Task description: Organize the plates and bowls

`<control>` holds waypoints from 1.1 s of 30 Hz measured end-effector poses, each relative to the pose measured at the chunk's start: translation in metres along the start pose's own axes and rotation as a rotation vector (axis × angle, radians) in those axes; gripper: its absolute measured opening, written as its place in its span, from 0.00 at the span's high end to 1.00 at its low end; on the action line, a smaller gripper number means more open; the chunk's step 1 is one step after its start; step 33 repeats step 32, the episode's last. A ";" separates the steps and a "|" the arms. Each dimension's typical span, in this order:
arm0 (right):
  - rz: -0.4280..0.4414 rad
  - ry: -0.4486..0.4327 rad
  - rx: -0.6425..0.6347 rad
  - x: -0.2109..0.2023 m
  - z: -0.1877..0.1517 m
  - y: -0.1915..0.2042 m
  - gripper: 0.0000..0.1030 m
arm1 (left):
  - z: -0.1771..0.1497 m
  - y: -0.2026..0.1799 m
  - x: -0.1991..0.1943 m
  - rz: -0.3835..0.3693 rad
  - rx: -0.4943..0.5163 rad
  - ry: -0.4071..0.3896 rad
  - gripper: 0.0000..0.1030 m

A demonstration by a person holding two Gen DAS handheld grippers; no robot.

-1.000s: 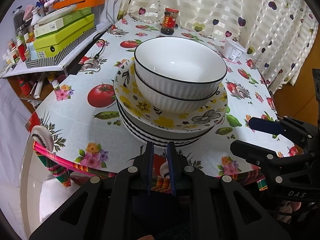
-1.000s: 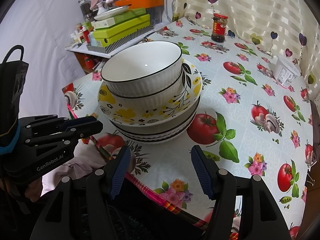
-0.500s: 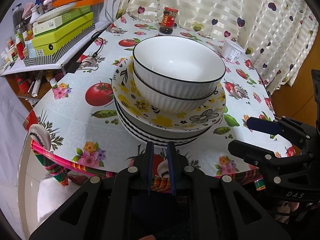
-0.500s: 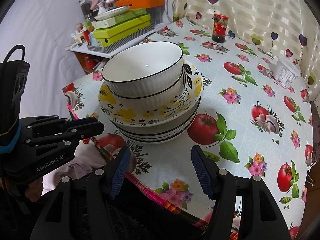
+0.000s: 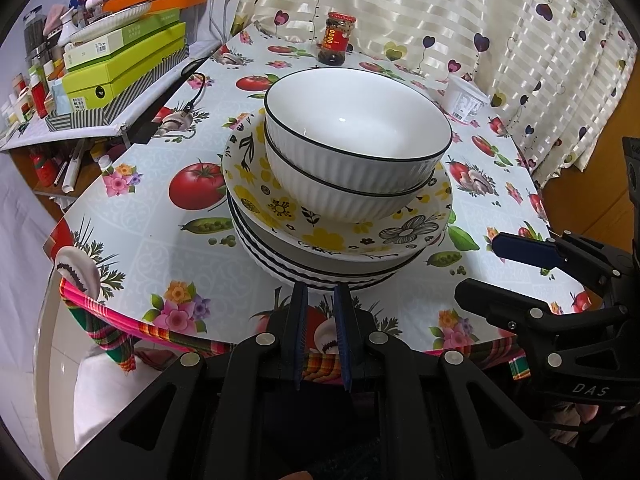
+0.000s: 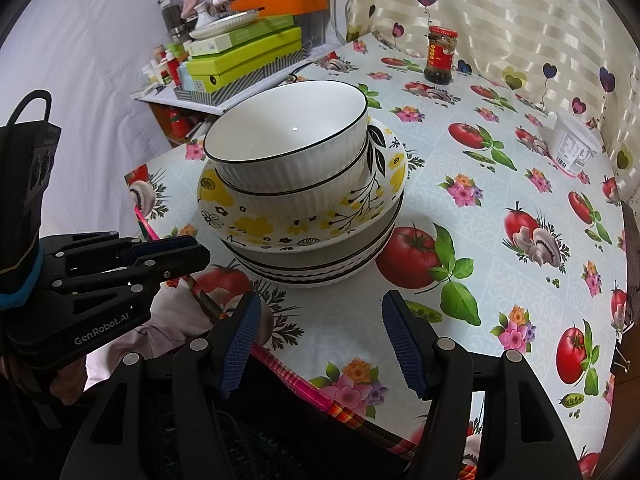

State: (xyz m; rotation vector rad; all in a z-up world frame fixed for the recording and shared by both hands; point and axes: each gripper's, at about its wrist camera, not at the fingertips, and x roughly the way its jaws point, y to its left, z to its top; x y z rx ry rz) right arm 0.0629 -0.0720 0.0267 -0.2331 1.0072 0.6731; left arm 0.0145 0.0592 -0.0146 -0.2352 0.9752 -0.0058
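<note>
Two white ribbed bowls with black rims (image 5: 356, 148) (image 6: 292, 156) are nested on a yellow flowered plate (image 5: 320, 232) (image 6: 256, 224). That plate rests on a stack of white plates with black rims (image 5: 312, 272) (image 6: 316, 268), near the table's front edge. My left gripper (image 5: 320, 300) is nearly shut with a narrow gap and empty, just in front of the stack's lower rim. It also shows in the right wrist view (image 6: 192, 252). My right gripper (image 6: 320, 308) is open and empty, in front of the stack to its right, and shows in the left wrist view (image 5: 500, 268).
The table (image 5: 160, 248) has a fruit-and-flower cloth. A sauce jar (image 5: 336, 38) (image 6: 440, 56) stands at the back by the curtain. A white tub (image 5: 464, 98) (image 6: 572, 148) sits at the back right. A cluttered shelf with green boxes (image 5: 120, 64) (image 6: 240, 60) is on the left.
The left wrist view has crept slightly closer to the stack. Dishes and both gripper openings look unchanged.
</note>
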 end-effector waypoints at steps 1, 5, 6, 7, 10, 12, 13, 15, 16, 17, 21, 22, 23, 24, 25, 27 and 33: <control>0.000 0.000 0.000 0.000 0.000 0.000 0.38 | 0.000 0.000 0.000 0.000 0.000 0.000 0.87; 0.000 0.000 -0.001 0.000 0.000 0.000 0.38 | 0.000 0.000 0.000 0.000 0.001 0.000 0.87; 0.000 0.000 -0.001 0.000 0.000 0.000 0.38 | 0.000 -0.001 0.000 0.000 0.002 -0.001 0.87; 0.001 0.000 0.000 0.000 0.000 0.000 0.38 | 0.000 0.000 0.000 -0.001 0.002 0.000 0.87; 0.001 0.001 -0.001 0.000 0.000 0.001 0.38 | 0.000 0.000 0.000 -0.001 0.002 0.002 0.87; 0.001 0.001 0.001 0.000 0.000 0.000 0.38 | 0.000 0.000 0.000 0.001 0.005 0.003 0.87; 0.000 0.002 0.002 0.000 0.000 0.000 0.38 | 0.001 0.000 0.000 0.002 0.006 0.003 0.87; 0.001 0.002 0.000 0.000 0.000 0.001 0.38 | 0.001 0.000 0.000 0.004 0.008 0.004 0.87; 0.000 0.002 0.001 0.000 0.000 0.001 0.38 | 0.001 0.000 0.000 0.005 0.008 0.003 0.87; 0.001 0.002 0.001 0.000 0.000 0.000 0.38 | 0.001 0.000 0.000 0.008 0.008 0.003 0.87; 0.001 0.003 0.000 0.000 0.000 0.000 0.38 | 0.002 -0.001 0.000 0.027 0.013 -0.002 0.87; 0.001 0.002 -0.001 0.000 0.000 0.001 0.38 | 0.002 0.000 0.000 0.026 0.012 -0.002 0.87; 0.002 0.002 -0.001 0.000 0.000 0.002 0.38 | 0.002 0.001 0.000 0.023 0.012 -0.003 0.87; 0.001 0.002 0.001 0.000 0.000 0.000 0.38 | 0.002 0.001 0.000 0.023 0.013 -0.004 0.87; 0.001 0.003 0.001 0.000 0.000 0.001 0.38 | 0.002 0.000 0.000 0.031 0.016 -0.006 0.87; 0.001 0.002 0.001 0.000 0.000 0.000 0.38 | 0.002 0.000 -0.001 0.034 0.020 -0.009 0.87; 0.001 0.002 0.000 0.000 0.000 0.000 0.38 | 0.002 0.000 -0.002 0.036 0.018 -0.020 0.87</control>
